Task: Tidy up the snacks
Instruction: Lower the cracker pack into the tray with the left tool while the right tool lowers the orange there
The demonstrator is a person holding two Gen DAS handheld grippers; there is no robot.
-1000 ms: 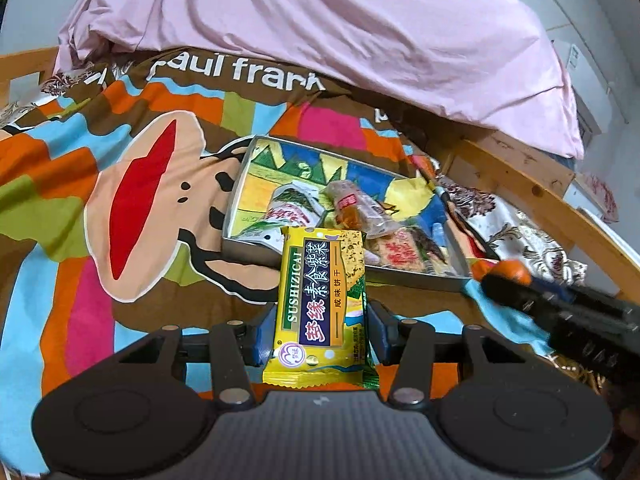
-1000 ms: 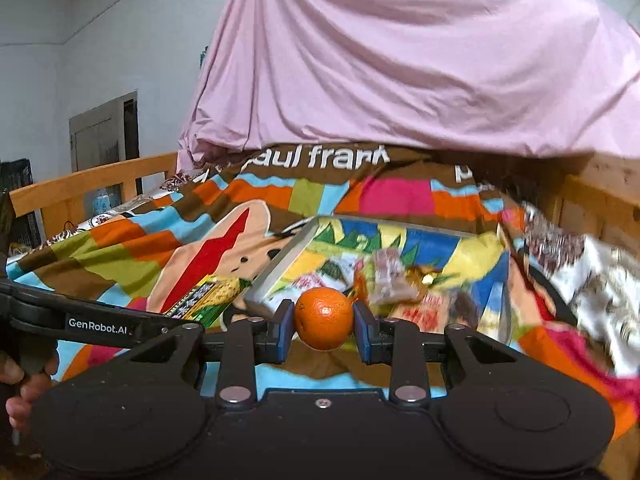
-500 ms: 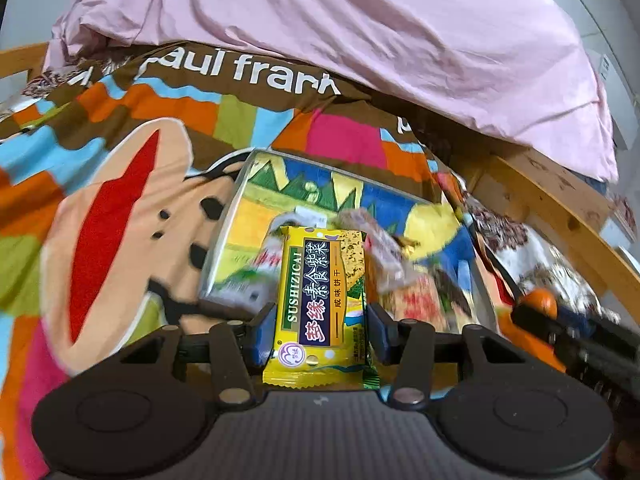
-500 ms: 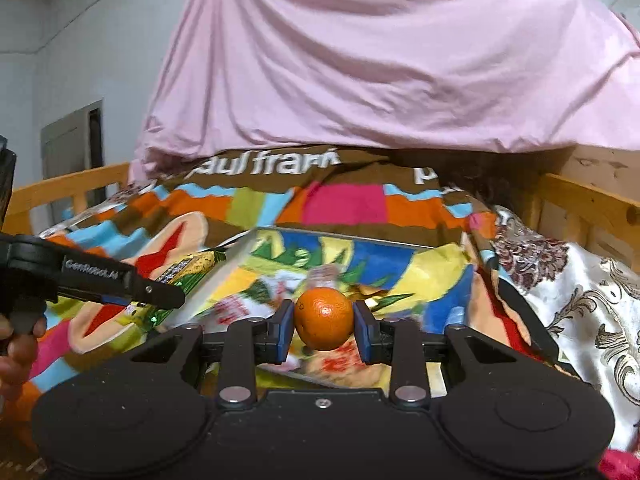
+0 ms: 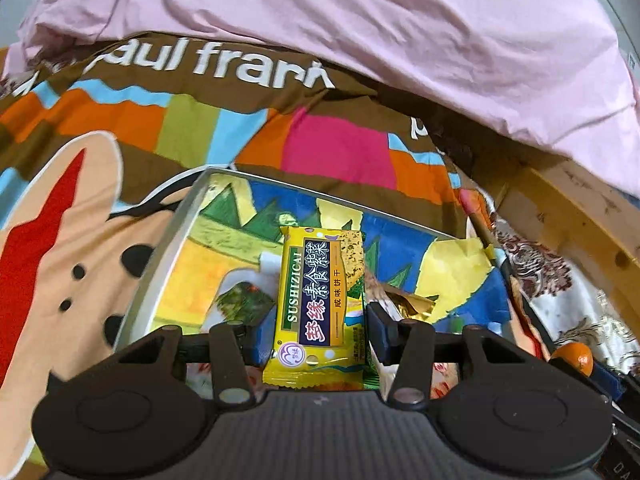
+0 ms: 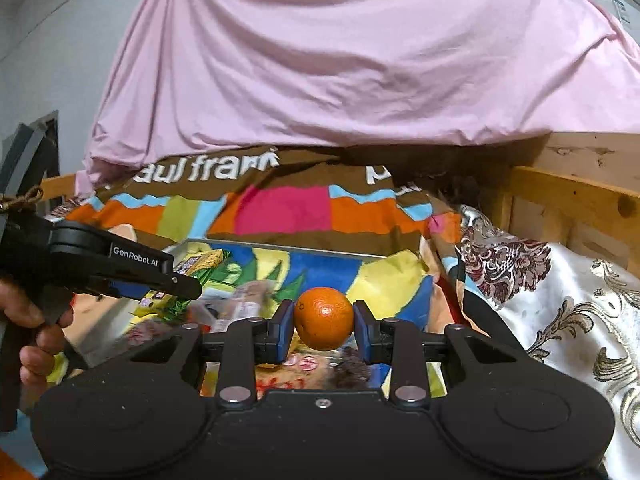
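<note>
Bed (image 6: 568, 196): wooden frame, rail along the right edge. A multicoloured "paul frank" blanket (image 5: 336, 148) covers it. A pink sheet (image 6: 340, 60) is heaped across the far edge. A patterned satin cloth (image 6: 560, 280) lies by the right rail. A shallow tray (image 5: 160, 264) with snack packets (image 5: 240, 300) rests mid-blanket.

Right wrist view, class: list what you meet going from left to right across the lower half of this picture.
Person's hand → left gripper holding the yellow snack packet → orange clamped in the right gripper → white floral cloth.
</note>
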